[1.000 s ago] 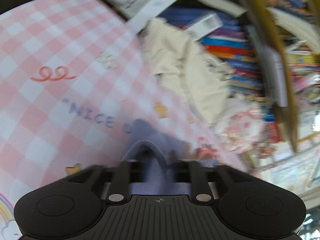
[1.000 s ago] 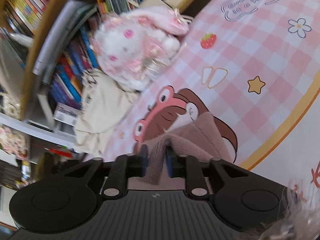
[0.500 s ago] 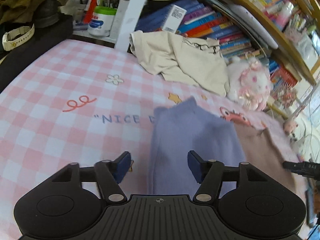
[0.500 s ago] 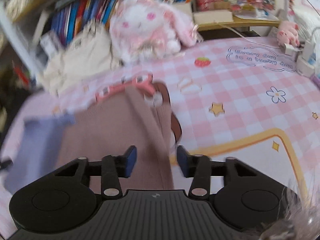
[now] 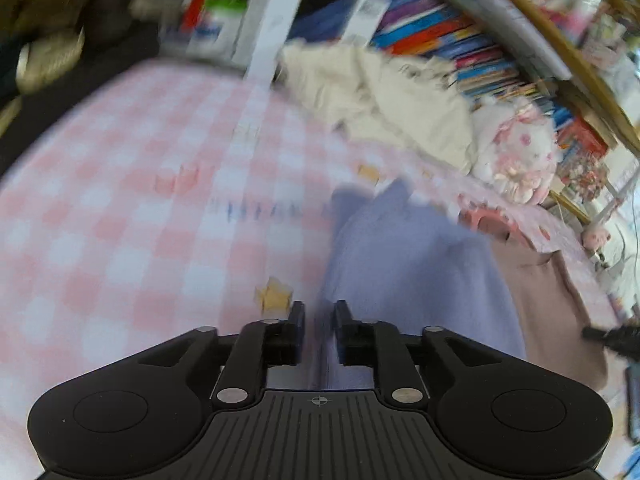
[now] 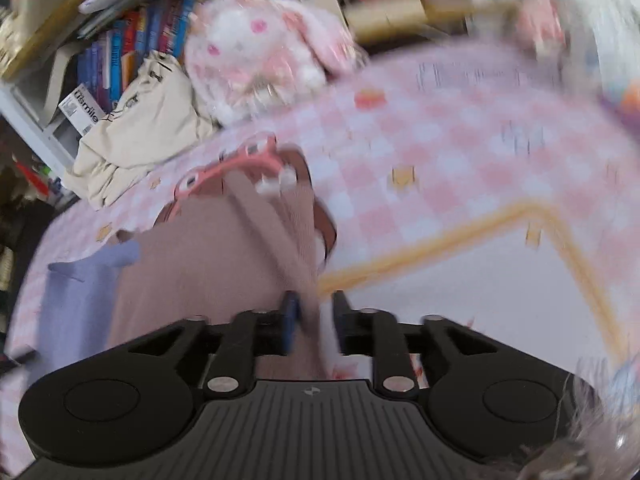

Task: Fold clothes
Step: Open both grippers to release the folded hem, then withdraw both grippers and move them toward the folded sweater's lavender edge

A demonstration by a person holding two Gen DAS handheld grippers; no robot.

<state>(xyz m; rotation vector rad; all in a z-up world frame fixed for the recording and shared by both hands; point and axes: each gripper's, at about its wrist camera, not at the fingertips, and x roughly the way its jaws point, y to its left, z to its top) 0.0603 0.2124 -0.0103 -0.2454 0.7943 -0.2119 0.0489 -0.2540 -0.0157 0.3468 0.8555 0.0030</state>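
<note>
A lavender cloth [image 5: 412, 264] lies flat on the pink checked cover [image 5: 120, 220], with a mauve cloth [image 5: 552, 304] joined along its right side. My left gripper [image 5: 320, 320] sits at the lavender cloth's near left edge. Its jaws are opening with only a narrow gap, and the edge runs between them without being pressed. In the right wrist view my right gripper [image 6: 314, 316] straddles the near right edge of the mauve cloth [image 6: 208, 264]. Its jaws are opening too, with the fabric loose between them. The lavender cloth [image 6: 76, 304] shows at the left there. Both views are blurred.
A crumpled cream garment [image 5: 380, 92] and a pink-and-white plush rabbit [image 6: 256, 52] lie at the far edge of the cover. Behind them stand shelves packed with books [image 5: 440, 32]. Bottles and jars are at the far left.
A second ago each gripper was shut on a raised fold of cloth. Half a second ago both stood wide over the laid-out cloth. Now the jaws are much narrower at its near edges.
</note>
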